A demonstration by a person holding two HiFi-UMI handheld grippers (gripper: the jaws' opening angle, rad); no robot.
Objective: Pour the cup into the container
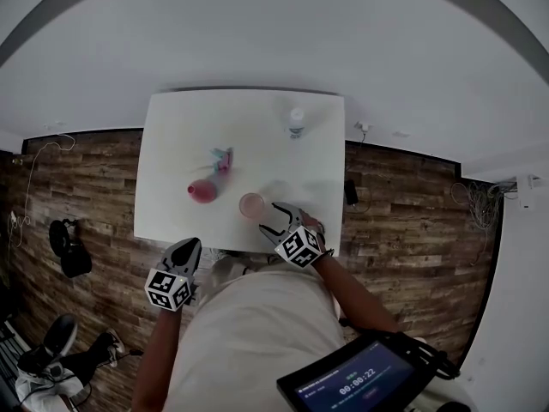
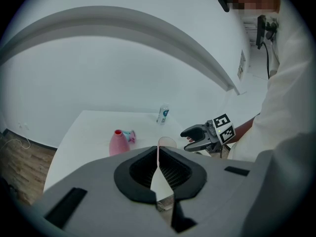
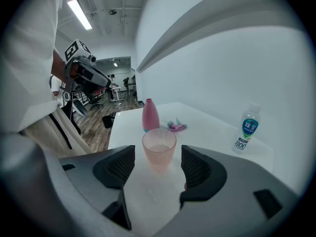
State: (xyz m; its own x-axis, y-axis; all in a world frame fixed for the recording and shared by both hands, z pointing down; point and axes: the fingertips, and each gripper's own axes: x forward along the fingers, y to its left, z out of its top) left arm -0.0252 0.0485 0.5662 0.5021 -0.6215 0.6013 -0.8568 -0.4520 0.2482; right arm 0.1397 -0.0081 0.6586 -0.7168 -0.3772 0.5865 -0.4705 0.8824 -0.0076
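A translucent pink cup (image 1: 252, 205) (image 3: 159, 149) stands upright near the front edge of the white table (image 1: 171, 144). My right gripper (image 1: 273, 221) (image 3: 158, 153) is open, one jaw on each side of the cup, and neither pad touches it. The pink bottle-shaped container (image 1: 202, 190) (image 3: 150, 115) stands further left, its neck uncovered, with a pink and teal cap piece (image 1: 222, 159) lying behind it. My left gripper (image 1: 190, 247) (image 2: 158, 152) hangs off the table's front edge beside my body, shut on nothing.
A clear water bottle (image 1: 296, 122) (image 3: 248, 127) stands at the table's far right. A small dark object (image 1: 351, 192) lies just off the right edge. On the wooden floor a black bag (image 1: 69, 247) lies to the left. A tablet with a timer (image 1: 352, 380) sits at my lower right.
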